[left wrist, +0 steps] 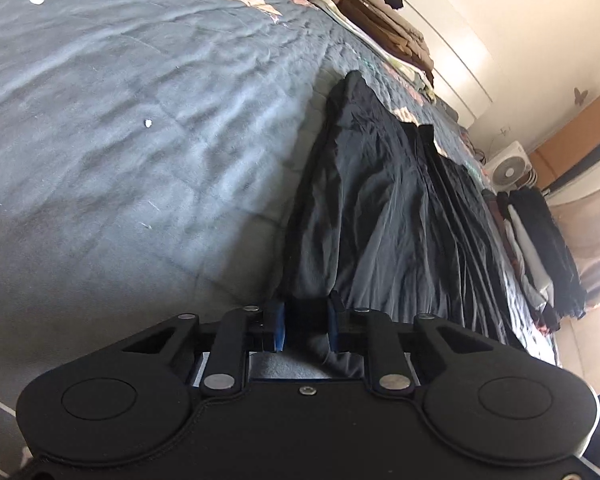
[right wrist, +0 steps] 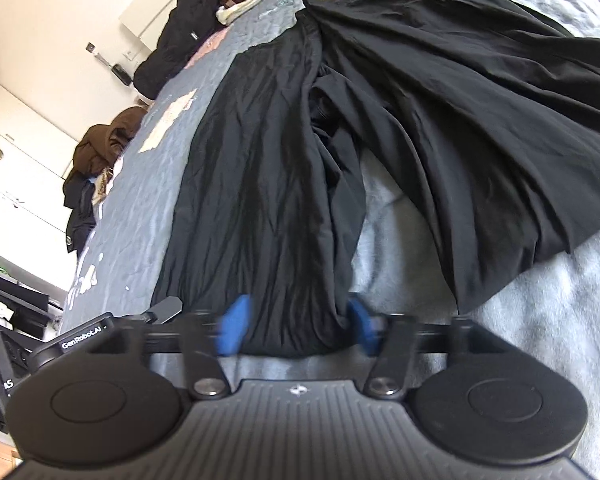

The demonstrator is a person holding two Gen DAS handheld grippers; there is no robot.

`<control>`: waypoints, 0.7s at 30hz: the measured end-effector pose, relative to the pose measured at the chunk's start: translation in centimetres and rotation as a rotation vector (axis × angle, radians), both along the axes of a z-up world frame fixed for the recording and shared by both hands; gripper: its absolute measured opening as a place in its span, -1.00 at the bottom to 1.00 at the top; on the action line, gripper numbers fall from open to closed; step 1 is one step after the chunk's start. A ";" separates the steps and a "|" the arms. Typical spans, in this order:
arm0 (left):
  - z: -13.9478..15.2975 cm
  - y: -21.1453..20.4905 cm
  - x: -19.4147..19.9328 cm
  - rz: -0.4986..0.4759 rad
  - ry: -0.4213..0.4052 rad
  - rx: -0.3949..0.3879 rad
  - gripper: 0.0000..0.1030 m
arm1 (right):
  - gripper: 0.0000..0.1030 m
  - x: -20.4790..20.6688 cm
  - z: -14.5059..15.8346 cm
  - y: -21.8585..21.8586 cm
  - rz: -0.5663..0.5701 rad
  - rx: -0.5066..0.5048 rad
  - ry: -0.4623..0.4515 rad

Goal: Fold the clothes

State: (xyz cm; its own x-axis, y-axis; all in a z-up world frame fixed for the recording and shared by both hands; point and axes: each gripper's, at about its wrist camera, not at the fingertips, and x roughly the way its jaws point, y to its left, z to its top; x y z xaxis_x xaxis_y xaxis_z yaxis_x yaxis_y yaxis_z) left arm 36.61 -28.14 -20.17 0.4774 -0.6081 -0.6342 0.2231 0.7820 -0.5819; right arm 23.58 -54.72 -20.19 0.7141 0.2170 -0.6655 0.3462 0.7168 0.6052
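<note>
— Both grippers sit at the near hem of the black trousers (right wrist: 268, 168), which stretch lengthwise away from us across the grey bedspread (left wrist: 120, 120).

— Our left gripper (left wrist: 304, 326) pinches one leg end; our right gripper (right wrist: 296, 326) is half-closed around the other, blurred.

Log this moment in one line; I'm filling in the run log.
step: gripping hems | left gripper: shut on black trousers | right gripper: open around other leg | surface: grey bedspread
</note>
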 end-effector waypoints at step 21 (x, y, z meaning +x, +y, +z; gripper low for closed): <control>2.3 1.0 -1.0 -0.070 -0.024 0.075 -0.84 | -0.56 -2.0 2.0 1.1 0.021 -0.099 -0.003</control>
State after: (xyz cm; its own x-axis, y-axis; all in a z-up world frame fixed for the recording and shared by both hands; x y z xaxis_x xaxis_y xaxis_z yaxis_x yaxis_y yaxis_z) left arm 35.58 -27.13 -17.85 0.4512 -0.5915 -0.6683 0.2920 0.8055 -0.5158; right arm 21.59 -53.61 -18.22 0.7121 0.1649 -0.6824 0.3291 0.7802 0.5320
